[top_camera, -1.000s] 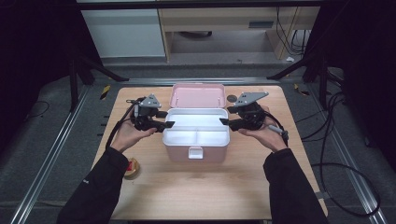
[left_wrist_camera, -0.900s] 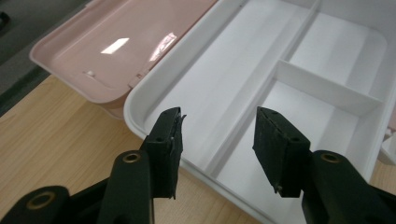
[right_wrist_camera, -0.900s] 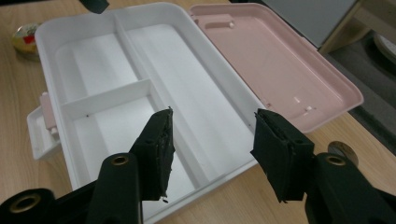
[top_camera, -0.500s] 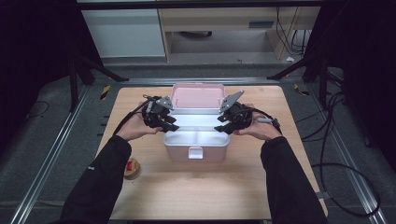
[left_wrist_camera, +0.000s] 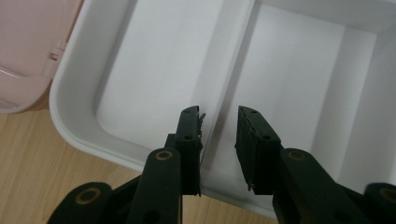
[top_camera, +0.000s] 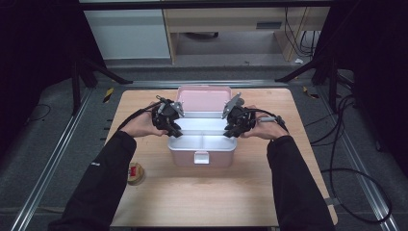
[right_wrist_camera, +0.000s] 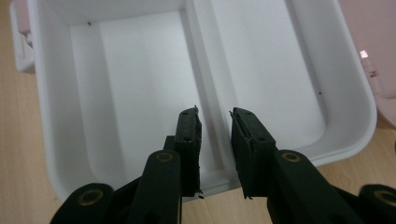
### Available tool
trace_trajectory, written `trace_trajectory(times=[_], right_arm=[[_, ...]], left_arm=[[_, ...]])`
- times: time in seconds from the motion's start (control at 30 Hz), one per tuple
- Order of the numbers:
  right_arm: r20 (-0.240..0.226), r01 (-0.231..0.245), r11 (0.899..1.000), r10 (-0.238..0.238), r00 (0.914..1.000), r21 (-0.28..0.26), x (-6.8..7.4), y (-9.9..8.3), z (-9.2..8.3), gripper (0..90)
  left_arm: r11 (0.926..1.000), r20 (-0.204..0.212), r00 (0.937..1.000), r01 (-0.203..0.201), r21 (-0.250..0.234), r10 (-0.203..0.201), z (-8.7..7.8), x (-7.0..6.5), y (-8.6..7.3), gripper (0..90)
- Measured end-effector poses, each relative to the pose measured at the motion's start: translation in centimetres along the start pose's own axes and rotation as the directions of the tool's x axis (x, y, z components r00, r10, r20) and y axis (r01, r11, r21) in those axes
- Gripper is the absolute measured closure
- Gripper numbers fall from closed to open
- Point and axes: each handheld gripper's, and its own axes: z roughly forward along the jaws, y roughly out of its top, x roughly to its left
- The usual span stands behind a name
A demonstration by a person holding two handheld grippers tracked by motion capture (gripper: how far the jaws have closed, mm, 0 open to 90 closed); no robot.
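Jaws of both grippers have just been closing and are now set astride the centre divider of the white inner tray, one pad on each side, with a sliver of gap visible on both; nothing is pinched yet. The left gripper is seen at 9 o'clock of the tray and the right gripper at 3 o'clock, while the tray sits in the pink box at the middle of the wooden table, its open lid lying back at 12 o'clock. For a clean lift, the divider should probably be clamped evenly at both ends and raised level, since a one-sided pull could jam the tray in the box. The tray is smooth, glossy moulded plastic with rounded corners and two compartments; the pads are matt black, the table pale grained wood. A roll of tape lies at 8 o'clock
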Motion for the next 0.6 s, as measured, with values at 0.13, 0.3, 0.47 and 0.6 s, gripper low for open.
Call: trace_trajectory(times=[0.13, 0.3, 0.47, 0.6], right_arm=[[0.0, 0.015, 0.999, -0.015, 0.9999, 0.039, -0.2, 0.4, 0.1, 77.1], [-0.012, 0.027, 0.994, -0.026, 0.9996, 0.103, -0.4, 1.1, 0.4, 80.7], [-0.034, 0.028, 0.987, -0.023, 0.9992, 0.16, -0.8, 1.8, 0.7, 81.6], [-0.048, 0.016, 0.987, -0.009, 0.9988, 0.162, -1.0, 1.8, 0.7, 83.3]], left_arm=[[0.9996, 0.001, 0.9999, -0.016, 0.022, 0.016, 0.2, 0.2, 0.2, 73.6], [0.9998, 0.023, 0.9996, -0.018, 0.01, 0.018, 0.2, 0.6, 0.1, 77.6], [0.9997, 0.045, 0.9987, -0.024, 0.003, 0.024, 0.2, 1.0, 0.0, 80.9], [0.9976, 0.054, 0.997, -0.057, 0.039, 0.055, 0.2, 1.1, 0.4, 82.3]])
